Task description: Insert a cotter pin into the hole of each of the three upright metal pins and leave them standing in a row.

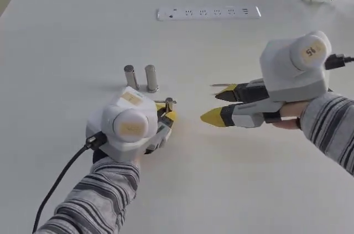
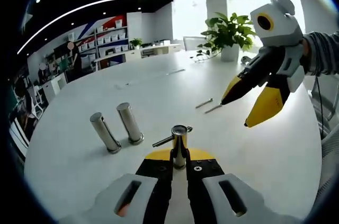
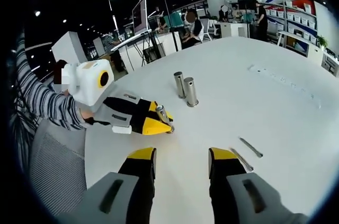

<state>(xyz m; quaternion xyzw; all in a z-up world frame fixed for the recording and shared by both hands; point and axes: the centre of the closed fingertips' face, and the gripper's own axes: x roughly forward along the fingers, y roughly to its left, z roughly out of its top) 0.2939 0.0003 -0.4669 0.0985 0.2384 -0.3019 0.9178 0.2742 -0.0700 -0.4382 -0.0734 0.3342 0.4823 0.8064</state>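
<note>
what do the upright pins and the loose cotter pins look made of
Upright pins: metal, likely steel, satin grey with bright streaks down the sides and a shiny top rim. Loose cotter pins: thin grey wire-like strips, probably metal; too small to judge finish.

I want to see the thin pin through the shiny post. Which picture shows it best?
Left gripper view: the thin silver cotter pin crosses the round silver metal post close up. Head view shows it tiny; right gripper view, hardly.
</note>
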